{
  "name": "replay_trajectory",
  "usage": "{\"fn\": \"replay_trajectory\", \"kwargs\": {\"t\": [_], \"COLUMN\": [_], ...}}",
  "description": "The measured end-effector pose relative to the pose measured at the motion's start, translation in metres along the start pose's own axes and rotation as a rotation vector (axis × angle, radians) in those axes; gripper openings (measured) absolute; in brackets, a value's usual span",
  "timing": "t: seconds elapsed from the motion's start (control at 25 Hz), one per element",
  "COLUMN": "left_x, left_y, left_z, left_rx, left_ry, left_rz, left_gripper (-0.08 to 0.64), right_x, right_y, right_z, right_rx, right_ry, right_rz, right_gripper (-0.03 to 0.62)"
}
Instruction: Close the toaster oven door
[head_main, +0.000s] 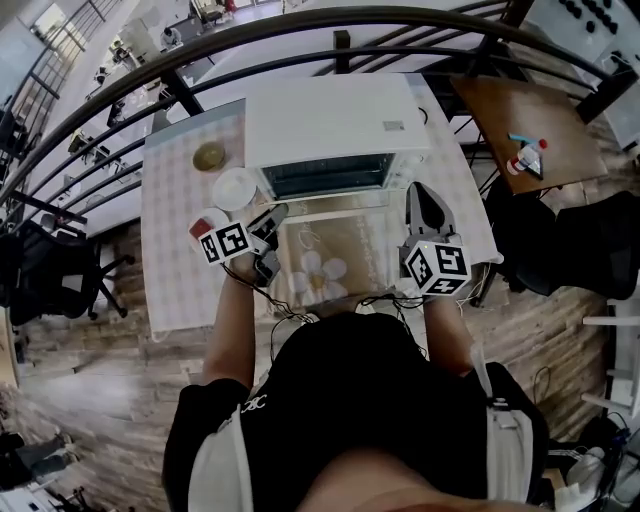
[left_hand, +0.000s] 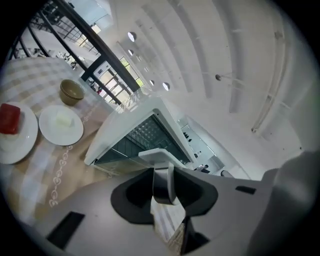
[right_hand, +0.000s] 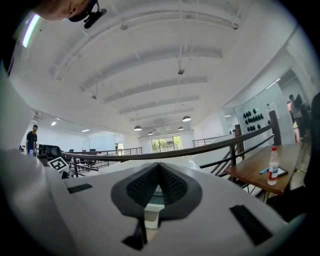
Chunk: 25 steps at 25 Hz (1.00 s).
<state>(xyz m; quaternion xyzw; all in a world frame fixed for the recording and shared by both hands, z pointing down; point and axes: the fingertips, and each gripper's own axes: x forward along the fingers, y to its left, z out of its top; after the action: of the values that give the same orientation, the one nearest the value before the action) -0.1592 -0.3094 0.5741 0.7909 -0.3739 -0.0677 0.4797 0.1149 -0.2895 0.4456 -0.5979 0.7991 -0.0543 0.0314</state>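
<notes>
- L gripper (head_main: 277, 213): at the L edge of the door (head_main: 340, 255), rolled on its side. Jaws clamped on the door's rim, w/ a grey strip pinched btw the pads in its own view.
- Door: hinged at the foot of the toaster oven (head_main: 335, 125) and open toward the person, lying low. Can't tell how far it's raised. Long axis runs L–R across the oven front; cavity & rack are exposed.
- Key relation: the oven mouth lies ahead of and above the gripped edge, so closing prob. means swinging that edge up & fwd about the hinge. L gripper has the hold, so it's the arm for the job.
- R gripper (head_main: 414, 190): just R of the door, by the oven's R front corner. Jaws together at the tips, nothing clamped; prob. spare.
- Counter (head_main: 175, 270): pale checked cloth, oven at mid-back. L of the oven are a plate w/ red piece (head_main: 205, 225), a small bowl (head_main: 209, 156) and a plate w/ pale piece (head_main: 235, 188), all beside the door's swing, not in it.
- Room: open mezzanine w/ a dark railing (head_main: 300, 25) behind and a plank floor. Far R is a wooden side counter (head_main: 530, 120) w/ a bottle (head_main: 527, 158).
</notes>
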Motion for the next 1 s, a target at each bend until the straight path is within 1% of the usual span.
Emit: {"fn": "replay_trajectory", "kwargs": {"t": [0.12, 0.28, 0.52, 0.68, 0.8, 0.92, 1.0], "left_x": [0.008, 0.018, 0.033, 0.041, 0.044, 0.043, 0.041], "left_y": [0.000, 0.002, 0.008, 0.011, 0.012, 0.012, 0.011], "left_z": [0.012, 0.027, 0.046, 0.057, 0.060, 0.060, 0.060], "left_rx": [-0.056, -0.125, -0.237, -0.294, -0.302, -0.287, -0.264], "left_ry": [0.040, 0.068, 0.119, 0.126, 0.143, 0.157, 0.155], "left_rz": [-0.014, -0.011, 0.021, 0.029, 0.036, 0.047, 0.074], "left_gripper": [0.110, 0.109, 0.109, 0.109, 0.109, 0.109, 0.110], "right_x": [0.001, 0.003, 0.008, 0.010, 0.012, 0.012, 0.012], "right_y": [-0.001, -0.003, -0.001, 0.002, 0.002, 0.004, 0.006], "right_z": [-0.001, 0.000, 0.000, -0.002, -0.004, -0.004, -0.003], "right_rx": [0.000, 0.000, 0.004, 0.006, 0.009, 0.011, 0.013], "right_ry": [0.000, -0.004, -0.001, 0.007, 0.013, 0.014, 0.014], "right_rz": [-0.005, -0.011, -0.002, 0.007, 0.011, 0.016, 0.023], "right_gripper": [0.003, 0.003, 0.003, 0.003, 0.003, 0.003, 0.003]}}
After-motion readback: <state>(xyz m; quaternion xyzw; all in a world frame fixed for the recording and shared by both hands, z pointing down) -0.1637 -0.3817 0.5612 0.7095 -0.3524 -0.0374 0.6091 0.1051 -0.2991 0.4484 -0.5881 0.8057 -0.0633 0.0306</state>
